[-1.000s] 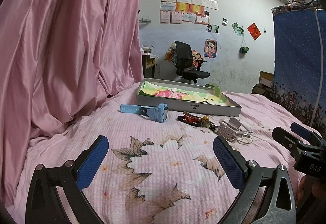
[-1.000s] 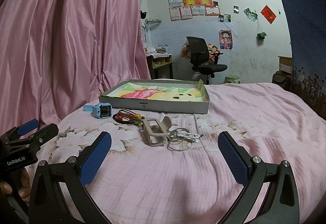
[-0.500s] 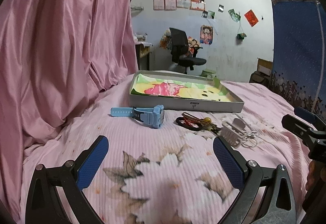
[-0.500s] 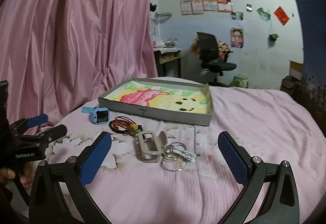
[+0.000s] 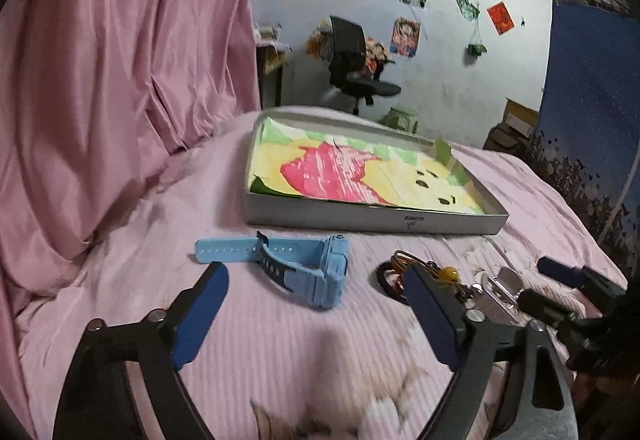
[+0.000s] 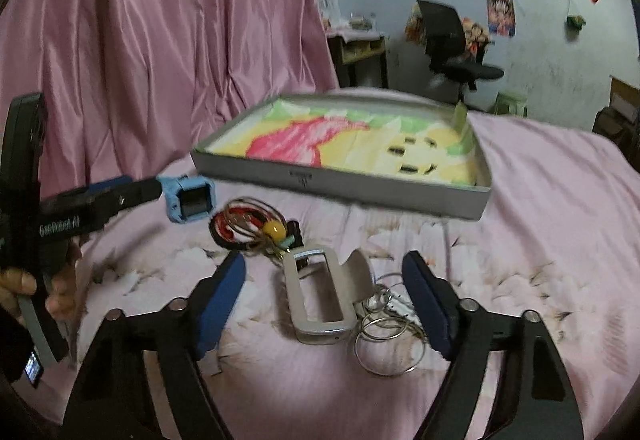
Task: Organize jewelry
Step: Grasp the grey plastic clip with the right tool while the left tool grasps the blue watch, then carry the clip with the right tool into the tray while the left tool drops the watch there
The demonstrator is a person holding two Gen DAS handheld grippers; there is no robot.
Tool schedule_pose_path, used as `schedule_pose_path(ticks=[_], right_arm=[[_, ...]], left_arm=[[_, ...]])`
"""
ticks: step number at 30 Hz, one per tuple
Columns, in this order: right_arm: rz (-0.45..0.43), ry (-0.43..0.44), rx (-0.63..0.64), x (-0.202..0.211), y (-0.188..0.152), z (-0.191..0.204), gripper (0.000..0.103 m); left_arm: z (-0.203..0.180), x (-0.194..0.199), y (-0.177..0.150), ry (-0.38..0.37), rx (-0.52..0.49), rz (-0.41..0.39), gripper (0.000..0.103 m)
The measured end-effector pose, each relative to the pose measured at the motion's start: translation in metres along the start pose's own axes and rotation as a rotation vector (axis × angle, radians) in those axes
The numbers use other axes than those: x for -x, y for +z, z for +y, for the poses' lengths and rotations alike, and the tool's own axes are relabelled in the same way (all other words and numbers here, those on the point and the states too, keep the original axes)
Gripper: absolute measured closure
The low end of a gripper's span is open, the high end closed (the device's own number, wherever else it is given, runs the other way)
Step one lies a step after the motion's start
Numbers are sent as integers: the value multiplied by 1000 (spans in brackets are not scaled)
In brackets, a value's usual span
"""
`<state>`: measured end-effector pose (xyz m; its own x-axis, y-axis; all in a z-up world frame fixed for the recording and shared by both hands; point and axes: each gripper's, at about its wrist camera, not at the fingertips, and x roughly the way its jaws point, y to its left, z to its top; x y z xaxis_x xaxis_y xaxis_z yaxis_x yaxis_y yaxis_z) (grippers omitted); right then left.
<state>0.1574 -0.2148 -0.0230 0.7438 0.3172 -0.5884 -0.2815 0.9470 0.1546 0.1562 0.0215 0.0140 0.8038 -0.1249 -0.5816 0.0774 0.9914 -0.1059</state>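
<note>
We hold the left gripper [image 5: 316, 314] open, framing the blue watch [image 5: 304, 270]; the right gripper [image 6: 324, 298] gapes over the silver clip [image 6: 318, 294], tray [image 6: 340, 185] waiting beyond.

Item count on the bed [image 6: 540, 199]:
- One shallow grey tray [image 6: 340, 187], near the far edge.
- One blue watch [image 5: 304, 268].
- One bundle of cords with beads [image 6: 252, 226]; cord count cannot be determined.
- One grey clip [image 6: 318, 296].
- One cluster of metal rings [image 6: 384, 332]; at least two rings visible.
</note>
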Motion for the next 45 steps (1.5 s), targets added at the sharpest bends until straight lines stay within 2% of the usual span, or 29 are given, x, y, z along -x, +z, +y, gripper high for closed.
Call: schedule_pose_path(ticks=[7,12,14,16,22,25,33,39,45], right_arm=[[86,43,-39,-24,-6,-7,47],[117,67,-37,-36,-8,-4,56],[120,70,-39,-37,-10,-4,56],[121,73,-44,-36,-9,-6,56],[131,73,-39,-35,-11,-4,58],[114,83,-43,-31,-12,-6,58],[-2,102,-46,-4,1,-8,58],[-53,125,-95,-4,38,-29,58],[-73,99,-135,-36,81,-49,58]], left_arm=[[2,-40,6,-39,-11,116,37],[-1,-51,4,-46,-44,137,46],[1,-54,5,-54,-39,144,51],[2,-57,4,-59,-35,154,62],[-4,-55,3,-73,-54,156,78],[-8,-50,0,-61,-56,141,79],[-19,-20,-2,-82,-54,66,82],[-23,-10,29,-126,-4,-21,82],[-29,-35,65,-142,-15,-26,81]])
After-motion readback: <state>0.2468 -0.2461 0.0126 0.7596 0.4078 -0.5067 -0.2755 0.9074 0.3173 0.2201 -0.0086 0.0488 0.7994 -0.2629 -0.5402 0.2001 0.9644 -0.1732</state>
